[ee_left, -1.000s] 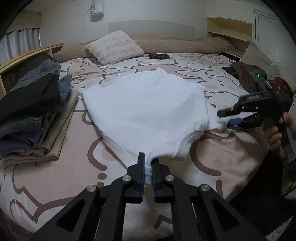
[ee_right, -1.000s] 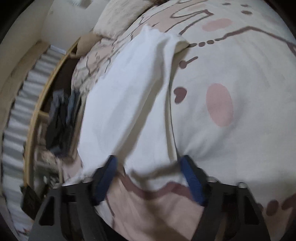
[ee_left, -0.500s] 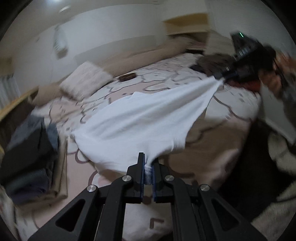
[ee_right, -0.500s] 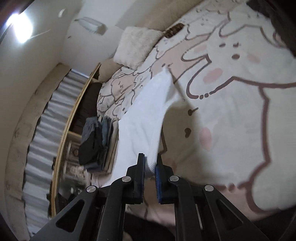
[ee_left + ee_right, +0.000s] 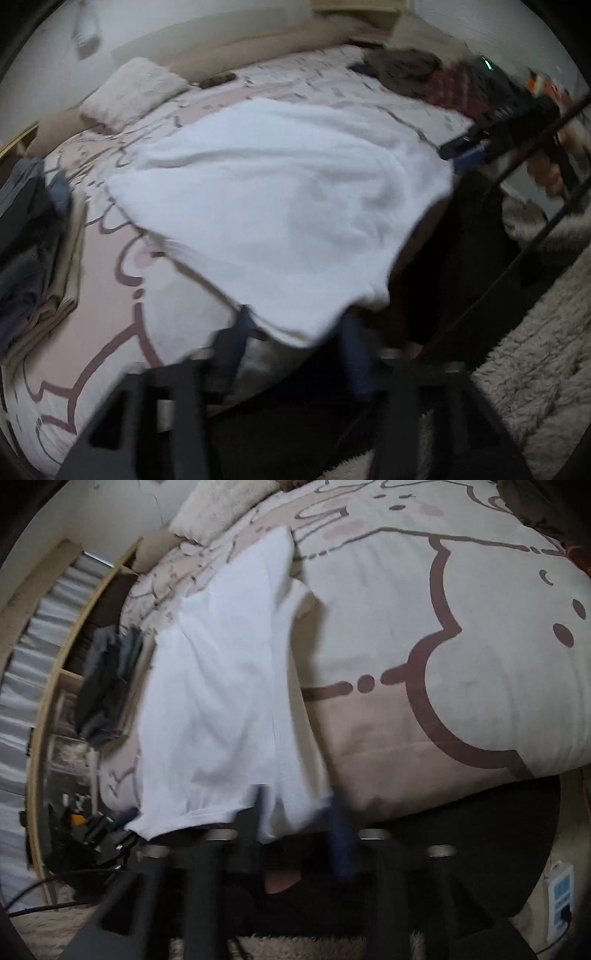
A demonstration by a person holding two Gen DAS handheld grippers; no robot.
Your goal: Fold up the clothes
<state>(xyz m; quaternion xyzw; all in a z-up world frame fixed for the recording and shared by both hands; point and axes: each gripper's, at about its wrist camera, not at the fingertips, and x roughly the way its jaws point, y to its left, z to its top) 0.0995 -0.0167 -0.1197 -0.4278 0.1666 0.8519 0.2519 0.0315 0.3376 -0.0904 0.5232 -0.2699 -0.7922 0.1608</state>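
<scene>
A white T-shirt [image 5: 280, 206] lies spread over the patterned bed, its near edge hanging over the bed's front side. It also shows in the right wrist view [image 5: 218, 709]. My left gripper [image 5: 295, 347] is open at the shirt's near hem, jaws wide apart, holding nothing. My right gripper [image 5: 299, 823] is open just below the shirt's other corner. The right gripper also shows in the left wrist view [image 5: 469, 147] at the shirt's right corner. Both views are motion-blurred.
A stack of folded clothes [image 5: 33, 243] sits at the bed's left side. A pile of dark clothes [image 5: 406, 70] lies at the far right. A pillow [image 5: 133, 92] is at the head. A shaggy rug [image 5: 535, 387] covers the floor by the bed.
Both grippers held the shirt stretched in the air half a second ago. Now the shirt lies flat on the bed and both grippers have opened and let go.
</scene>
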